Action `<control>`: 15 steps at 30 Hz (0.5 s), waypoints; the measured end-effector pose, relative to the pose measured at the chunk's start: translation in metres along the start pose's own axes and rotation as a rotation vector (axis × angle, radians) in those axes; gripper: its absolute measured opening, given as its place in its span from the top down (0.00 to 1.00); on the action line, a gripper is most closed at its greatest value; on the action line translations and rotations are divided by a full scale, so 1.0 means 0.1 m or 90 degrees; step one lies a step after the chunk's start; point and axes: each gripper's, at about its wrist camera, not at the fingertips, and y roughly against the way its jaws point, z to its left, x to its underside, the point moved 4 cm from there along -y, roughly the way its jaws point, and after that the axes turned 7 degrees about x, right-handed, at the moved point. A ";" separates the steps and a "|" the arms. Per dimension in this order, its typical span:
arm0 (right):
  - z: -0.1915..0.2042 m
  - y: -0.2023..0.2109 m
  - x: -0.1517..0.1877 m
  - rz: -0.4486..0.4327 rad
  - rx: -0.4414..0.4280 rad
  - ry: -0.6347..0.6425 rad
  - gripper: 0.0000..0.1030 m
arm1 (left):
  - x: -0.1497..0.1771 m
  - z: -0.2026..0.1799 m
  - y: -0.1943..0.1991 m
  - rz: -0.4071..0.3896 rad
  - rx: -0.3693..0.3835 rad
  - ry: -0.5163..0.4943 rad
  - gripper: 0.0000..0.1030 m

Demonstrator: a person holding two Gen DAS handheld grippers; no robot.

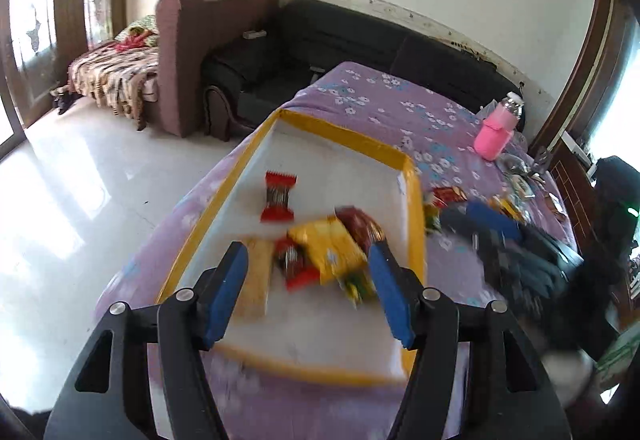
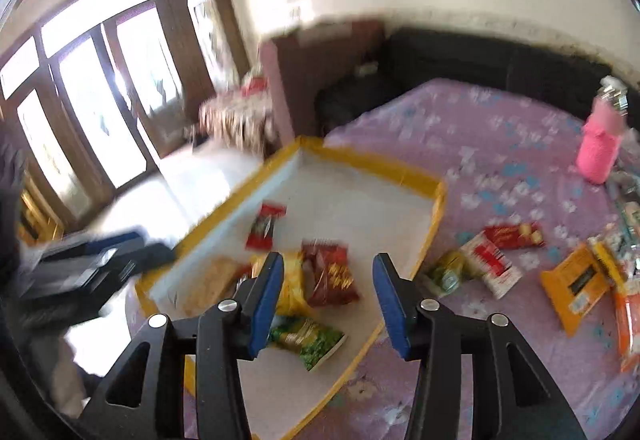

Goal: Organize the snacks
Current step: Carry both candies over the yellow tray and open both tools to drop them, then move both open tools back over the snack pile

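Note:
A white tray with a yellow rim (image 1: pixel 348 132) (image 2: pixel 380 160) lies on a purple flowered bedspread. Inside it are a small red packet (image 1: pixel 278 196) (image 2: pixel 266 226), a yellow packet (image 1: pixel 328 248), a dark red packet (image 2: pixel 330 272), a beige biscuit pack (image 1: pixel 256 280) and a green packet (image 2: pixel 308 340). My left gripper (image 1: pixel 308 256) hovers open over the pile, its pads touching nothing. My right gripper (image 2: pixel 328 264) is also open above the tray with nothing gripped. Outside the tray, on the right, lie a red box (image 2: pixel 514 236), a white-and-red packet (image 2: pixel 492 268) and an orange packet (image 2: pixel 572 284).
A pink bottle (image 1: pixel 494 136) (image 2: pixel 600 148) stands at the bed's far right, with small clutter beside it. A black sofa (image 1: pixel 320 36) and a brown armchair (image 1: pixel 184 40) sit beyond the bed. White tiled floor (image 1: pixel 80 180) lies to the left. Both views are motion-blurred.

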 end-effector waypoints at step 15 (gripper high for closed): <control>-0.47 0.43 0.23 -0.158 -0.042 -0.067 0.37 | 0.16 -0.77 1.82 -0.215 -0.234 -0.007 0.40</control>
